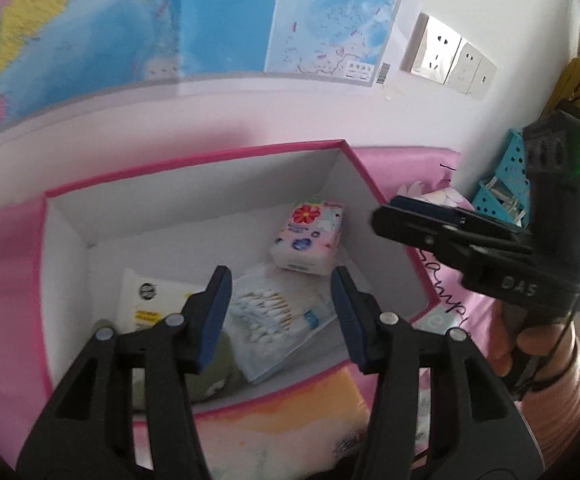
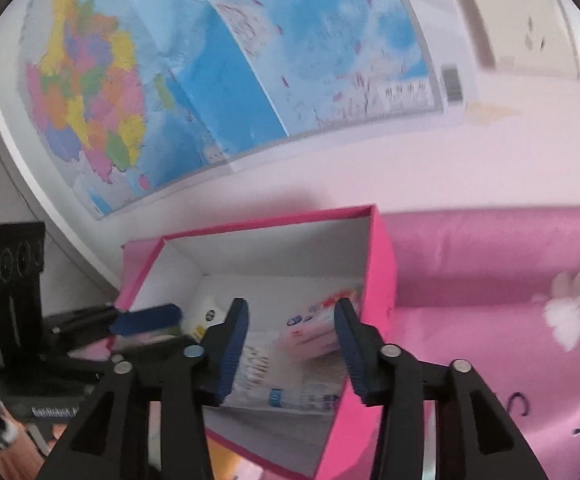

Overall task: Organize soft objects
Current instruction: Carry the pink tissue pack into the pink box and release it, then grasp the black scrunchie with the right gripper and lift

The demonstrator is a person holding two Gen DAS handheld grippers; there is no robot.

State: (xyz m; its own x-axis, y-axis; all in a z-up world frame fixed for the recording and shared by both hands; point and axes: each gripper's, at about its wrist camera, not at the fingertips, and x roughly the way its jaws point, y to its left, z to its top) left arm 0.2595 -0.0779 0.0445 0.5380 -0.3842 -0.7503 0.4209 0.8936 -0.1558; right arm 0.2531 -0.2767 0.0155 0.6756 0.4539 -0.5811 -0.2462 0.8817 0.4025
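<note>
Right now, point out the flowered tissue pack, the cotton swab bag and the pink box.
flowered tissue pack [image 1: 310,236], left wrist view, its printed top.
cotton swab bag [image 1: 266,314], left wrist view, the swabs inside.
pink box [image 1: 194,160], left wrist view, its far rim.

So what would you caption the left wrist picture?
Open left tool above a pink-rimmed cardboard box holding a floral tissue pack and bagged cotton swabs.
</note>
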